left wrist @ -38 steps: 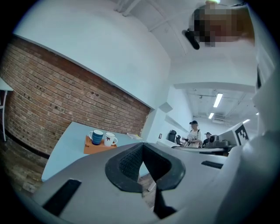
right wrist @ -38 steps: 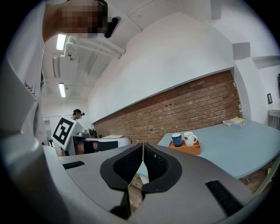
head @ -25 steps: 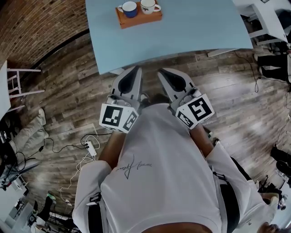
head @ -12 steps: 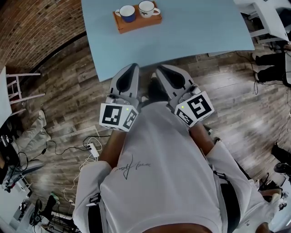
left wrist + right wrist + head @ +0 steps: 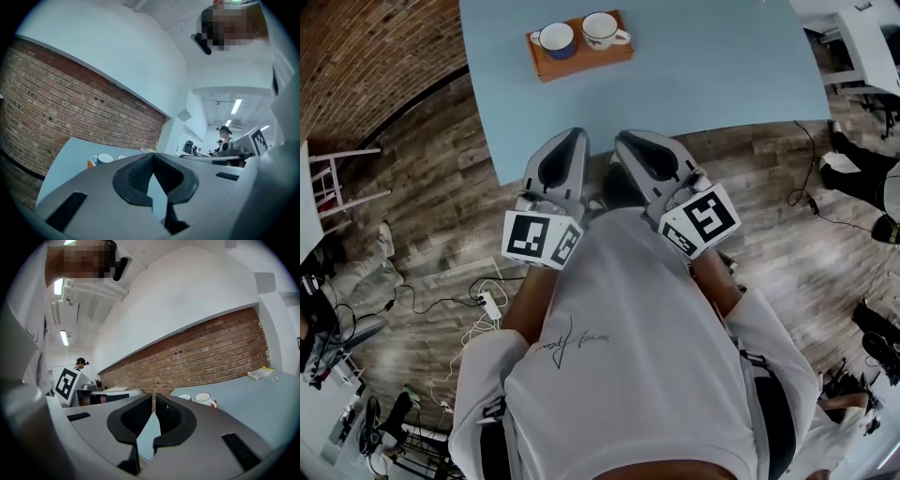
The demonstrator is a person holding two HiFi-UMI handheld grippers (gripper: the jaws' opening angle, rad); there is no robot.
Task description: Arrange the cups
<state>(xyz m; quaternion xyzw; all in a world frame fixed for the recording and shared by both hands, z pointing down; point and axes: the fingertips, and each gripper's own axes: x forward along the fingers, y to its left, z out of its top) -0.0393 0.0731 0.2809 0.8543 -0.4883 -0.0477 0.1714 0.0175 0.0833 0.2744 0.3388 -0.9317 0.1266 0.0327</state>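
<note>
**Cups on the far tray, both tongs closed and empty**

Head view: a blue cup and a white cup stand upright, just beside each other, on an orange tray at the far left of a pale blue table; the blue cup's handle points left, the white cup's right. Both look like glazed ceramic, so probably rigid, fairly light, slick-walled and liable to chip if knocked together; the likeliest holds are a pinch over the rim wall or a grip across the handle, each handle facing outward and free of its neighbour. The left gripper and right gripper are held side by side before the person's chest, pointing roughly level toward the table, tips at its near edge and well short of the tray.

Left gripper view: jaws closed with the tips together, nothing between them; the blue cup shows low and to the left beyond them, before a brick wall.

Right gripper view: jaws all but together, empty; the white cup lies far to the right, apart from the pads.
</note>
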